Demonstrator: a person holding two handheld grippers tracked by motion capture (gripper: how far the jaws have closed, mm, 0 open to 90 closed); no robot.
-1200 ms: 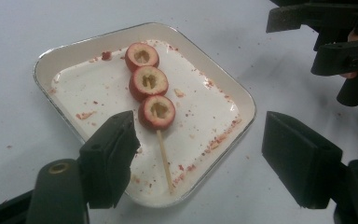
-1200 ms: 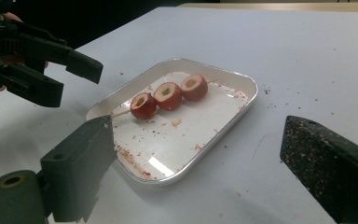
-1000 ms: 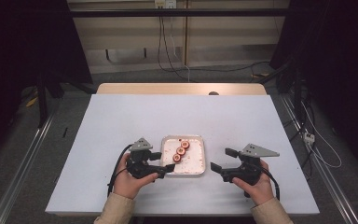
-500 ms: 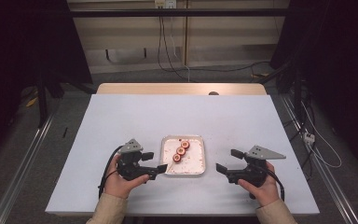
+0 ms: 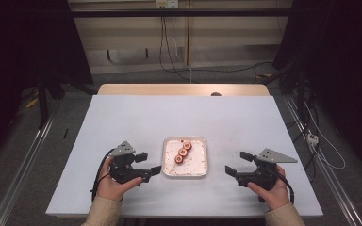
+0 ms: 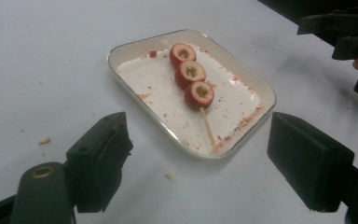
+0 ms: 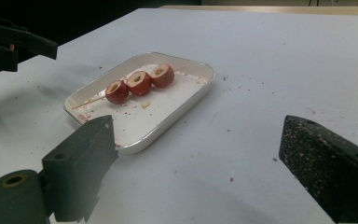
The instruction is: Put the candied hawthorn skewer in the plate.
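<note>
1. Black two-jaw left gripper [image 5: 152, 170], jaws wide apart and empty, just left of the tray; black right gripper [image 5: 230, 170], likewise spread and empty, farther off to the right.
2. Between them, shallow white rectangular tray [image 5: 199, 165].
3. Inside, wooden skewer of three red cored fruit pieces [image 5: 183, 152], long axis near-left to far-right, bare stick end toward the nearer left gripper.

Fruit skewer [image 5: 183, 153] flat in tray [image 5: 169, 169]
</note>
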